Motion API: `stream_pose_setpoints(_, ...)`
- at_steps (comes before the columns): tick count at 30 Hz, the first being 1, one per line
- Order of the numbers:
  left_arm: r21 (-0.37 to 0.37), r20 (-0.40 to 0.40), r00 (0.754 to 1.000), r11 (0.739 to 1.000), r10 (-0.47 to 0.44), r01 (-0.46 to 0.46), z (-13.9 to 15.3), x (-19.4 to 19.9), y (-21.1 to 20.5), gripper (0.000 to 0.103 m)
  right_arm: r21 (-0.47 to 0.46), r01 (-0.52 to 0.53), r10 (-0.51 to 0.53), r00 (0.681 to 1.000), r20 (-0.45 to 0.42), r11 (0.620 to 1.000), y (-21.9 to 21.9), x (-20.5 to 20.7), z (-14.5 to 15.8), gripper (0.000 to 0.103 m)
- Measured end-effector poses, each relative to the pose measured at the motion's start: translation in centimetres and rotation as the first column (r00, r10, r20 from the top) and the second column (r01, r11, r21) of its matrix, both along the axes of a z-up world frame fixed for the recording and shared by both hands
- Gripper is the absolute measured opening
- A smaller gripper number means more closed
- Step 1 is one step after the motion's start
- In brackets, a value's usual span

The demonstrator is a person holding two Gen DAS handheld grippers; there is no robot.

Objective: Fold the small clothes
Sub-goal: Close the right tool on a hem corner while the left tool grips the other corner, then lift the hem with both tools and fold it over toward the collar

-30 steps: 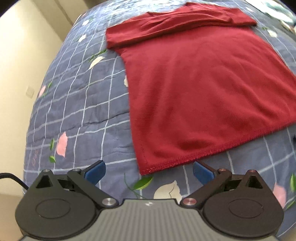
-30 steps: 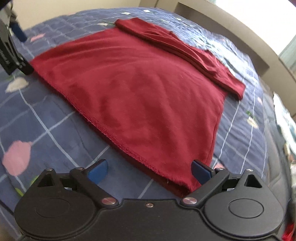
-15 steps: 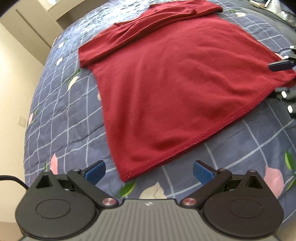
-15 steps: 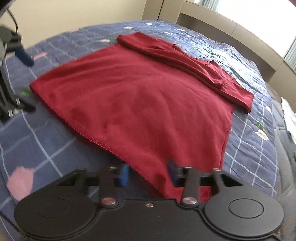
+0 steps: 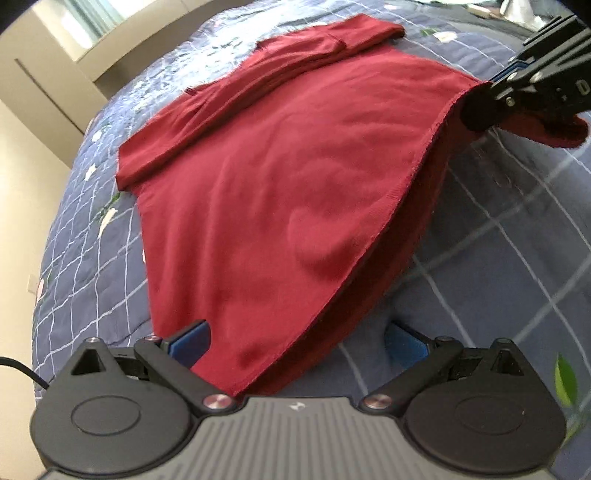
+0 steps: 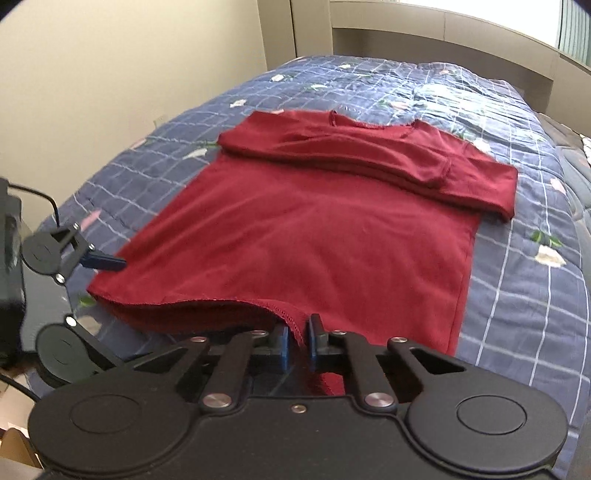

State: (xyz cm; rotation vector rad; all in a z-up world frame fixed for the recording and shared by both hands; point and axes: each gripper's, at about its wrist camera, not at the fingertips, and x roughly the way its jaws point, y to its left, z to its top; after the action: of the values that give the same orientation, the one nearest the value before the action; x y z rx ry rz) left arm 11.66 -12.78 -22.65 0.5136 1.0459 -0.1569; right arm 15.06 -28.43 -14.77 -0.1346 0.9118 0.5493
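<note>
A red long-sleeved shirt (image 5: 277, 184) (image 6: 314, 240) lies flat on a blue checked quilt (image 5: 517, 240) (image 6: 517, 295), its sleeves folded across the chest at the far end. My right gripper (image 6: 297, 339) (image 5: 493, 83) has its jaws closing, and its pads pinch the near right hem corner. That corner is raised off the quilt, so the hem sags between the two grippers. My left gripper (image 5: 299, 343) (image 6: 94, 291) is open, and the near left hem corner lies between its blue pads (image 5: 192, 341) without being pressed.
A beige headboard ledge (image 6: 443, 22) and a wall run behind the bed. The quilt extends to either side of the shirt. A black cable (image 6: 40, 195) trails from the left gripper. A cardboard edge (image 6: 14, 446) shows at the lower left, off the bed.
The right jaws went from wide apart to pinched on the hem corner and lifted it. The left gripper moved forward until the other hem corner lay between its open fingers.
</note>
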Motion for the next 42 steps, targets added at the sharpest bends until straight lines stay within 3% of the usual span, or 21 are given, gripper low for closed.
stream_pose_setpoints(4, -0.012, 0.041, 0.999, 1.000, 0.016, -0.016, 0.3, 0.3, 0.3, 0.099, 0.001, -0.011, 0.011, 1.000, 0.004, 1.000, -0.2, 0.4, 0.4, 0.010)
stream_pose_setpoints(7, 0.019, 0.059, 0.998, 1.000, 0.023, -0.024, 0.4, 0.3, 0.8, 0.085, -0.002, -0.023, 0.023, 1.000, 0.000, 1.000, -0.4, 0.4, 0.5, 0.010)
stream_pose_setpoints(11, 0.083, 0.062, 0.997, 0.996, 0.040, -0.046, 0.2, 0.1, 2.0, 0.056, -0.016, -0.043, 0.043, 0.999, -0.004, 0.999, -0.6, 0.1, 0.4, 0.010)
stream_pose_setpoints(13, 0.091, 0.058, 0.997, 0.994, 0.056, -0.061, 0.3, 0.0, 2.7, 0.048, -0.027, -0.059, 0.059, 0.998, -0.006, 0.998, -0.7, -0.1, 0.3, 0.010)
stream_pose_setpoints(18, 0.084, 0.035, 0.999, 0.996, 0.030, -0.032, 0.7, -0.4, 4.3, 0.005, -0.074, -0.132, 0.132, 0.991, -0.016, 0.988, -0.6, -0.8, -0.4, 0.009)
stream_pose_setpoints(26, 0.113, 0.061, 0.988, 0.984, -0.146, 0.138, 2.0, -1.8, 4.0, 0.004, -0.157, -0.321, 0.315, 0.947, -0.060, 0.934, -0.6, -2.2, -1.2, 0.005)
stream_pose_setpoints(34, 0.186, 0.051, 0.941, 0.929, -0.334, 0.319, 2.5, -4.1, 3.8, 0.003, -0.187, -0.418, 0.407, 0.908, -0.099, 0.889, -0.3, -3.3, -0.5, 0.004)
stream_pose_setpoints(42, 0.133, -0.011, 0.919, 0.911, -0.393, 0.391, 3.8, -5.5, 4.2, 0.003, -0.159, -0.478, 0.449, 0.874, -0.187, 0.864, -0.6, -5.8, 0.8, 0.004)
